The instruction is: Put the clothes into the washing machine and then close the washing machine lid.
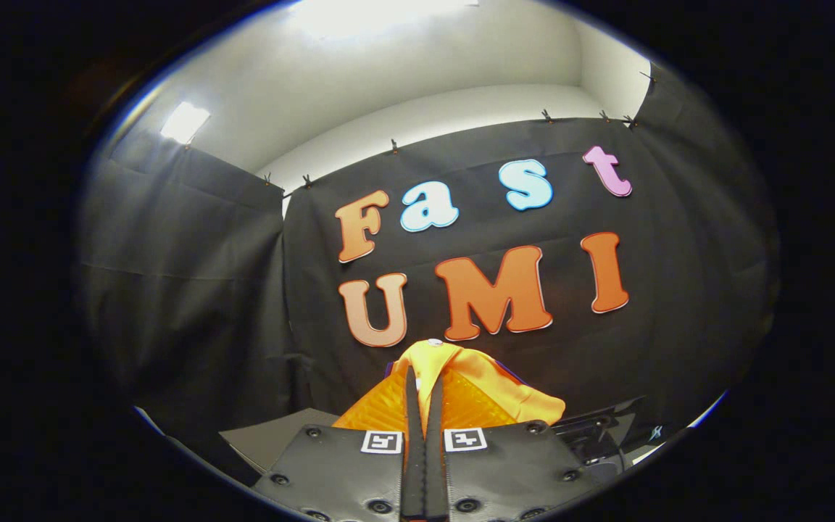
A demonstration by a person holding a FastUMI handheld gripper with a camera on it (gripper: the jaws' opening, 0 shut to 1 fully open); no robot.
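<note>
An orange garment point(461, 384) hangs bunched around my gripper point(423, 373), lifted up in front of the black booth wall. Its cloth drapes over both fingers and falls to either side, with a fold spreading to the right. The two fingers stand pressed together with the cloth pinched between them near their tips. A small white spot point(433, 341) and a bit of purple trim show at the top of the garment.
Below the garment on the right lies a dark piece of equipment with cables point(599, 435). A grey flat surface point(280, 435) shows low on the left. Black cloth walls close in the left, back and right.
</note>
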